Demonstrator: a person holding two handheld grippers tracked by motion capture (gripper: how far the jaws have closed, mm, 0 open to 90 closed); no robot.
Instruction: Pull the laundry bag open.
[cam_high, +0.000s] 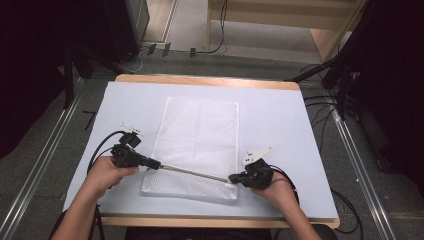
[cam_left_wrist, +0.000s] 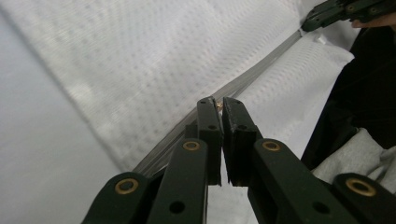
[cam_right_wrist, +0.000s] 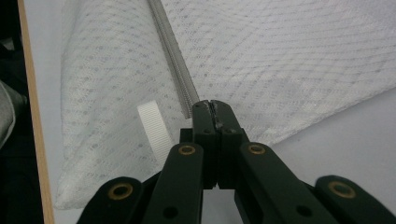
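A: From the high view, the white mesh bag (cam_high: 198, 145) lies flat on the light blue table (cam_high: 280, 115), its long axis running away from the person and leaning slightly right. The zipper (cam_high: 192, 172) crosses the bag's near end, almost square to that axis, sloping a little toward the person at its right end.

B: And the grippers sit at either end of that zipper?

A: Yes. The left gripper (cam_high: 152, 163) is at the bag's left edge, the right gripper (cam_high: 234, 178) at its near right corner. My read: one end is anchored so the other can run along the zipper line without the mesh bunching.

B: Left gripper view?

A: The jaws are nearly pressed together, with something small and brass-coloured between the tips, likely the zipper pull; I can't be sure. The zipper (cam_left_wrist: 252, 77) stretches away from them toward the other gripper (cam_left_wrist: 348, 11).

B: Right gripper view?

A: The jaws are pressed together right at the end of the zipper (cam_right_wrist: 175, 70), pinching it there, it seems. A white ribbed tab (cam_right_wrist: 154, 128) lies on the mesh just left of the jaws.
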